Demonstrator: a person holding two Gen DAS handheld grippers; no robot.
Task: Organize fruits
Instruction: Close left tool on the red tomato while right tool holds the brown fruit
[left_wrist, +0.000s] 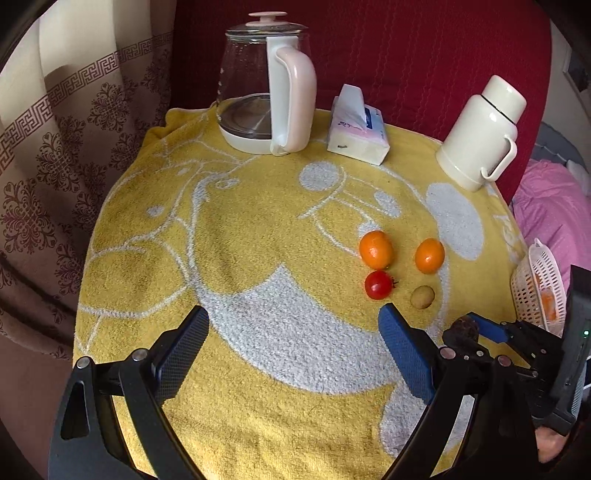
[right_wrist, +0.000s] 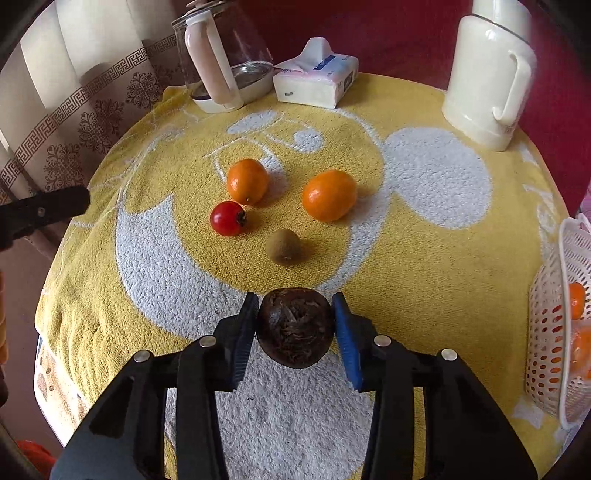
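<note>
Fruits lie spread on a round table covered by a yellow and white terry towel (right_wrist: 424, 258). One of them, a dark brown, wrinkled round fruit (right_wrist: 295, 332), sits between the blue-padded fingers of the right gripper (right_wrist: 295, 317), which grasps it from both sides just above the towel; its skin looks rough and shrivelled. The left gripper (left_wrist: 295, 332) hangs over bare towel with its jaws spread wide and nothing between them.

Just beyond the held fruit lies a small fuzzy green-brown kiwi (right_wrist: 283, 246). Left of the kiwi and a little farther sits a shiny red cherry tomato (right_wrist: 227, 218) with a dark stem. Behind these rest two glossy orange mandarins, one on the left (right_wrist: 246, 181) near the tomato and one on the right (right_wrist: 329, 195), set apart from each other.

At the right edge of the table stands a white perforated plastic basket (right_wrist: 550, 332) with orange fruit inside. Along the far edge stand a glass kettle with a pink handle (left_wrist: 266, 85), a tissue pack (left_wrist: 358, 127) and a cream flask (left_wrist: 480, 136).
</note>
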